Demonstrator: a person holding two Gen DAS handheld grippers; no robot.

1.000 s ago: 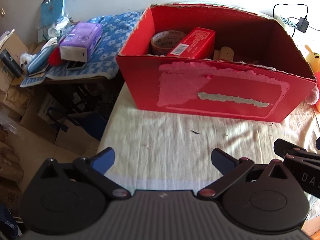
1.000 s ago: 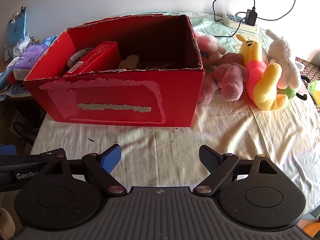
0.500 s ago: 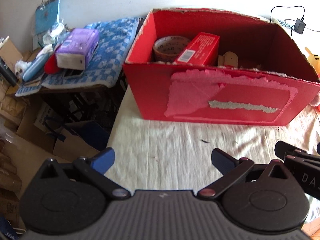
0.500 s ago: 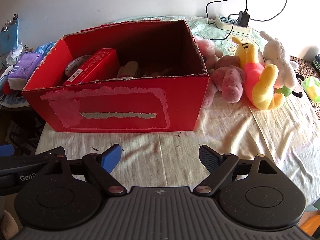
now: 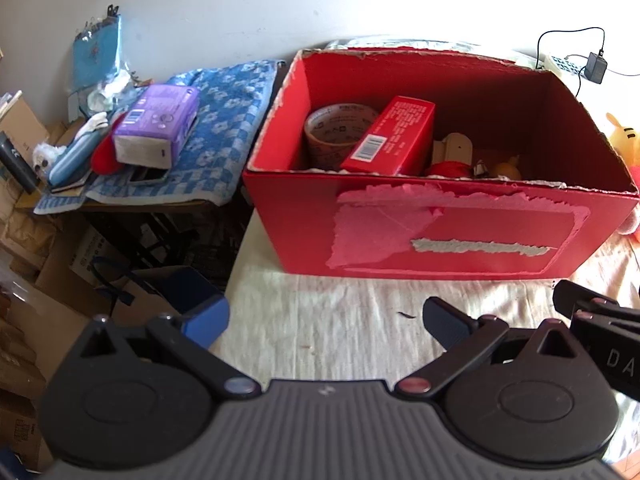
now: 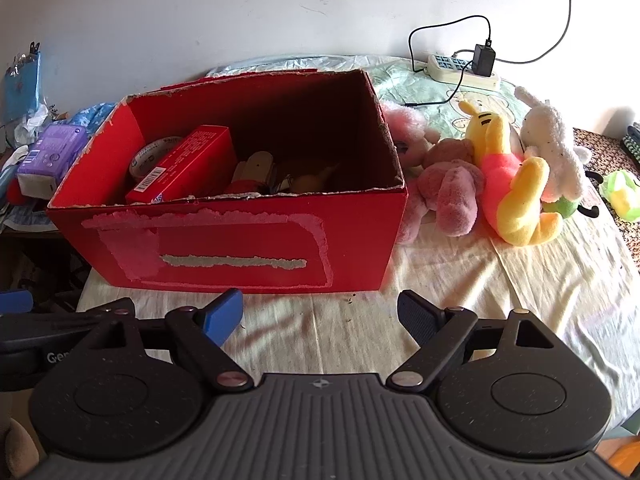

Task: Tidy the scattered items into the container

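Left gripper [image 5: 326, 322] hangs above the cloth in front of the red box [image 5: 460, 236], fingers spread apart, nothing between them. Right gripper [image 6: 320, 312] is level with it, also in front of the box, fingers apart and empty; each gripper shows at the edge of the other's view. Box sits on a table draped with a wrinkled cream cloth [image 6: 460, 304]; front wall has a torn label patch with a grey strip. Box rim is ragged, top open. Inside the box, at its left end: a tape roll [image 5: 336, 132] with a red carton [image 5: 394, 136] leaning against it. Right of the carton, on the box floor: a pale wooden piece [image 5: 454, 148], a red item and a yellowish item, both too dark to identify. Right of the box, on the cloth: a pink plush [image 6: 452, 196] touching the box's right wall, then a yellow plush [image 6: 516, 184] and a white plush [image 6: 554, 148] pressed together. Behind the plush, near the white wall: a power strip [image 6: 460, 70] with a black adapter plugged in. Left of the box, on a lower side table: a blue checked towel [image 5: 224, 120] carrying a purple tissue pack [image 5: 158, 128]. Below that table: cardboard cartons [image 5: 48, 280] stacked on the floor.
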